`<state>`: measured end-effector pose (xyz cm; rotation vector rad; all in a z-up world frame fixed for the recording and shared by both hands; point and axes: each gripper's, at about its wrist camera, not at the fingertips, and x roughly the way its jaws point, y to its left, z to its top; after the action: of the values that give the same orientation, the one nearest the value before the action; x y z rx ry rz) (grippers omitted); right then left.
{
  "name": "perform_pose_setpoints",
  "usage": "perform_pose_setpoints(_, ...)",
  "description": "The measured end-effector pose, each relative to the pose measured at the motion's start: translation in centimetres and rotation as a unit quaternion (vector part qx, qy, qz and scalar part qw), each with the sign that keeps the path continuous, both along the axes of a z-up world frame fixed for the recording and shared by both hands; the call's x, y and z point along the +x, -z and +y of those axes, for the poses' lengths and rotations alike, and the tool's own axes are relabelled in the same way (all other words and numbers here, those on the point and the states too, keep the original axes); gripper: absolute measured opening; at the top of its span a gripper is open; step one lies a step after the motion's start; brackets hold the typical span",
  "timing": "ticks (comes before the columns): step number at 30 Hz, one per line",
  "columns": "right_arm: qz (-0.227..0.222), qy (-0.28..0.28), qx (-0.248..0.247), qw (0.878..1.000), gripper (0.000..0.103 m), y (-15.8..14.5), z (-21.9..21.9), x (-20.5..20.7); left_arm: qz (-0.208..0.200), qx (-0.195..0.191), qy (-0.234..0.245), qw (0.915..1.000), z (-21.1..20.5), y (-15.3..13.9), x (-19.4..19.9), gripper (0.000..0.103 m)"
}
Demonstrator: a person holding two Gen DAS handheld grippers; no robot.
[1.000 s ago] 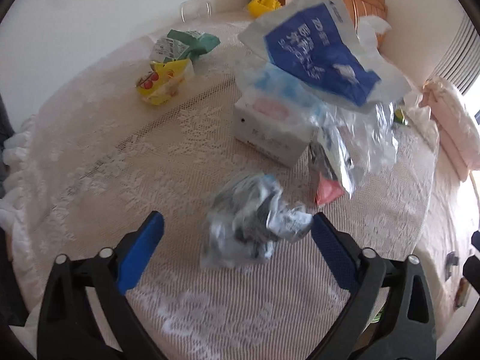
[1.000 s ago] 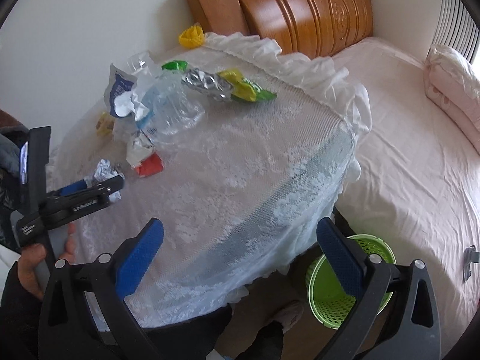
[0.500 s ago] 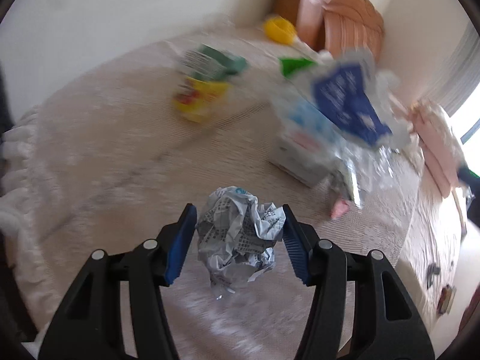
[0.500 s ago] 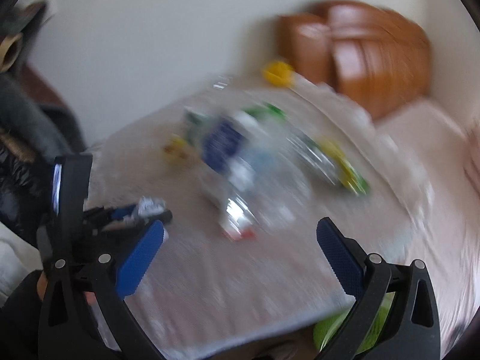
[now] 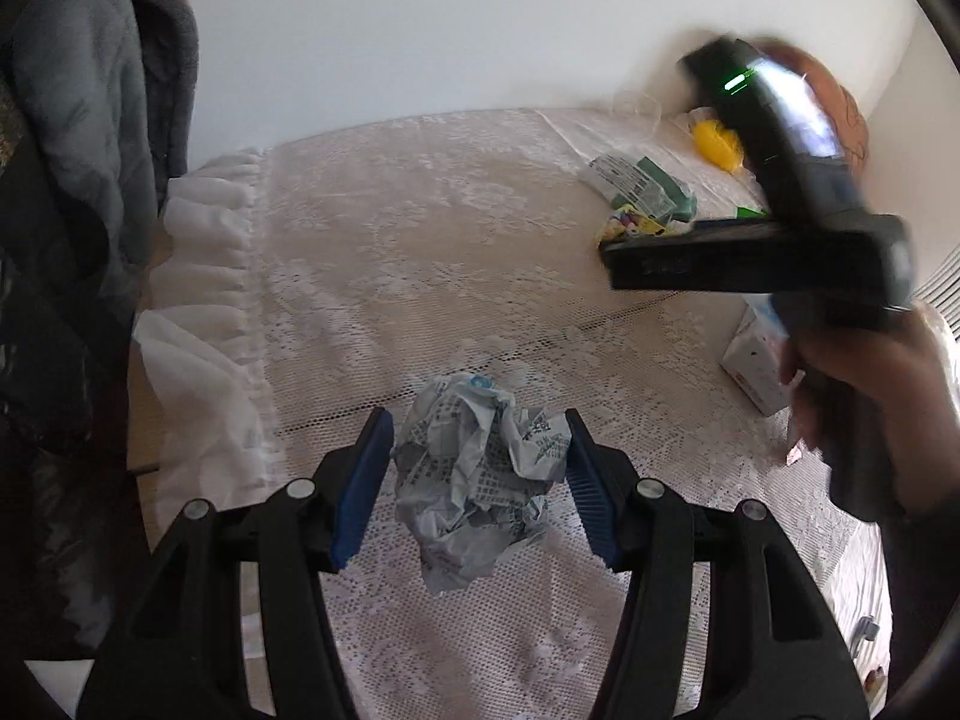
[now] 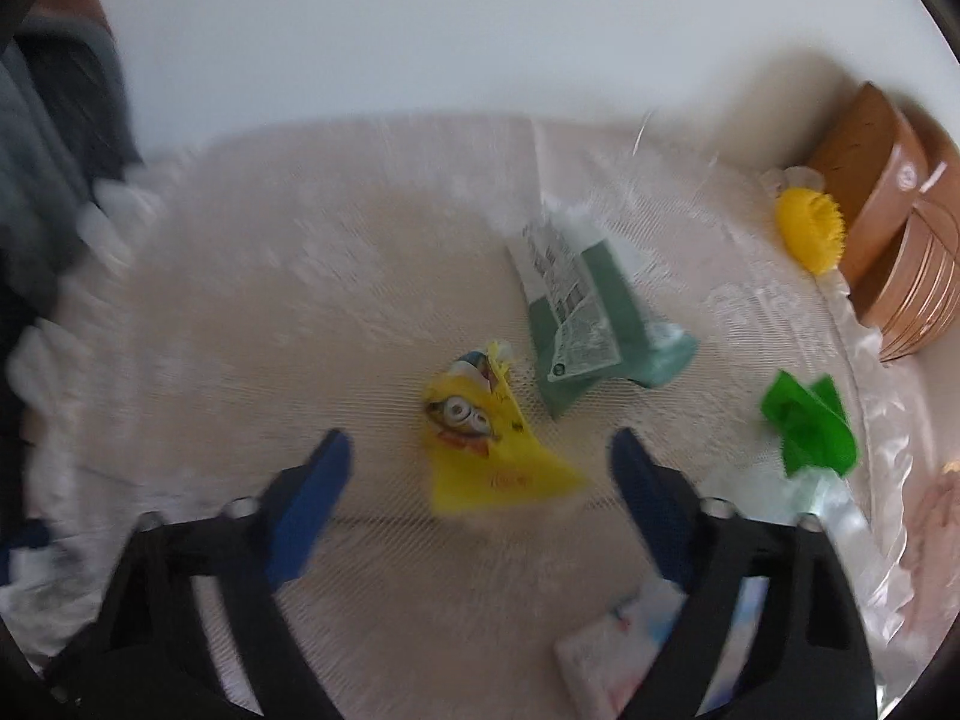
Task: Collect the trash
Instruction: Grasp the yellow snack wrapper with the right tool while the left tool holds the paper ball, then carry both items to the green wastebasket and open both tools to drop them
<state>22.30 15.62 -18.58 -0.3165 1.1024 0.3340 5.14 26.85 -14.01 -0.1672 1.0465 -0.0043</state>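
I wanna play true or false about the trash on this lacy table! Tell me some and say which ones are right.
1. The left gripper squeezes a crumpled paper ball. True.
2. The right gripper already holds the yellow cartoon wrapper. False: the wrapper lies on the tablecloth between its open jaws, which have just been closing.
3. A green packet lies beside the yellow wrapper. True.
4. The paper ball is bright red. False: it is grey-white with print.
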Motion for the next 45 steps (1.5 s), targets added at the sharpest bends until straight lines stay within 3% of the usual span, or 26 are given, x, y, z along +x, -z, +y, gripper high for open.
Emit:
perform_pose_setpoints(2,0.007,-0.001,-0.006,1.0,0.056,0.7,-0.2,0.1,0.0,-0.003,-0.001,1.0,0.1,0.2,0.1,0.055)
perform_pose_setpoints(4,0.007,0.001,0.007,1.0,0.048,0.6,-0.5,-0.1,0.0,-0.005,-0.002,1.0,0.2,0.2,0.0,0.055)
perform_pose_setpoints(6,0.016,0.005,0.031,0.999,0.028,0.4,-1.0,-0.3,0.001,-0.004,-0.002,1.0,0.1,0.1,0.0,0.055)
perform_pose_setpoints(10,0.022,0.014,0.112,0.993,0.026,-1.8,-3.0,-2.3,-0.003,0.004,0.006,1.0,-0.7,-0.4,-0.2,0.055)
perform_pose_setpoints(15,-0.02,0.022,0.173,0.984,0.026,-6.8,-7.0,-7.7,-0.017,0.017,0.035,0.9991,-2.3,-1.8,-0.7,0.055)
perform_pose_setpoints(20,-0.048,0.063,0.195,0.978,0.027,-9.8,-13.4,-14.3,-0.022,0.03,0.096,0.9947,-6.1,-2.8,-1.8,0.055)
perform_pose_setpoints(25,-0.043,0.16,0.178,0.97,0.028,-9.1,-23.2,-23.3,-0.021,0.016,0.181,0.9831,-12.2,-3.6,-3.5,0.055)
perform_pose_setpoints(29,-0.036,0.261,0.162,0.951,0.028,-7.4,-30.7,-30.1,-0.023,0.002,0.271,0.9622,-19.9,-4.4,-5.6,0.055)
perform_pose_setpoints(31,-0.038,0.317,0.152,0.935,0.029,-6.7,-34.6,-33.7,-0.028,-0.002,0.31,0.9504,-23.6,-4.8,-6.6,0.055)
perform_pose_setpoints(37,-0.063,0.434,0.159,0.884,0.029,-5.5,-42.9,-42.4,-0.052,-0.016,0.436,0.8983,-36.2,-6.5,-12.0,0.055)
perform_pose_setpoints(41,-0.081,0.482,0.153,0.859,0.028,-5.4,-46.9,-46.6,-0.027,-0.034,0.499,0.8657,-43.2,-5.8,-16.2,0.055)
perform_pose_setpoints(45,-0.082,0.52,0.138,0.839,0.029,-5.0,-50.3,-51.0,-0.012,-0.022,0.555,0.8312,-49.3,-4.0,-20.6,0.056)
